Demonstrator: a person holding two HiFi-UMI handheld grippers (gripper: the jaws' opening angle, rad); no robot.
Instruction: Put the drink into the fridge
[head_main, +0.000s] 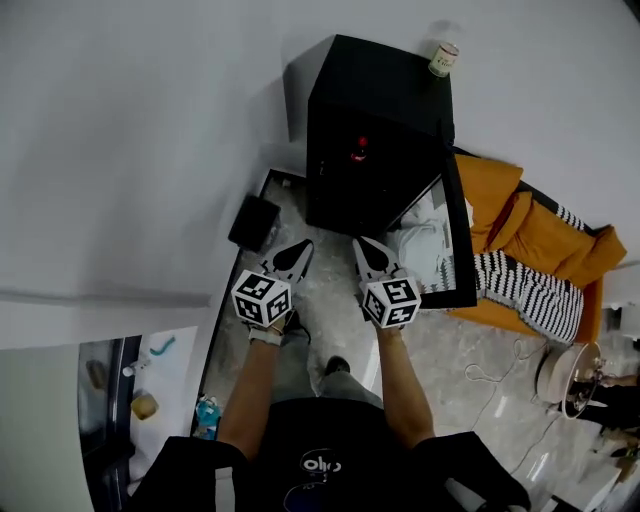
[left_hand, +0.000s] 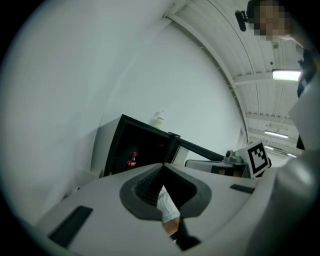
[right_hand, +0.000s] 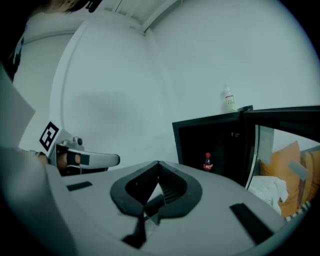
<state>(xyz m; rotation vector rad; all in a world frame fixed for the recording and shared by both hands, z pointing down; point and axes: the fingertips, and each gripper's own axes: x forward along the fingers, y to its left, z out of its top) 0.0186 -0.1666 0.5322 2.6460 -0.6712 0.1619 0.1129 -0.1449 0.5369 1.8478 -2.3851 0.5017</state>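
A black mini fridge (head_main: 375, 110) stands against the wall with its glass door (head_main: 455, 240) swung open to the right. Inside it stands the drink (head_main: 359, 152), a small dark cola bottle with a red cap, also seen in the left gripper view (left_hand: 132, 160) and the right gripper view (right_hand: 207, 162). My left gripper (head_main: 297, 256) and right gripper (head_main: 366, 252) hover side by side in front of the fridge, a short way from its opening. Both are shut with nothing between the jaws (left_hand: 163, 165) (right_hand: 158, 162).
A pale bottle (head_main: 443, 58) stands on top of the fridge. A black box (head_main: 254, 222) lies on the floor at the fridge's left. An orange sofa (head_main: 530, 235) with a striped cloth and a white cloth (head_main: 425, 245) sit behind the open door. A white wall runs along the left.
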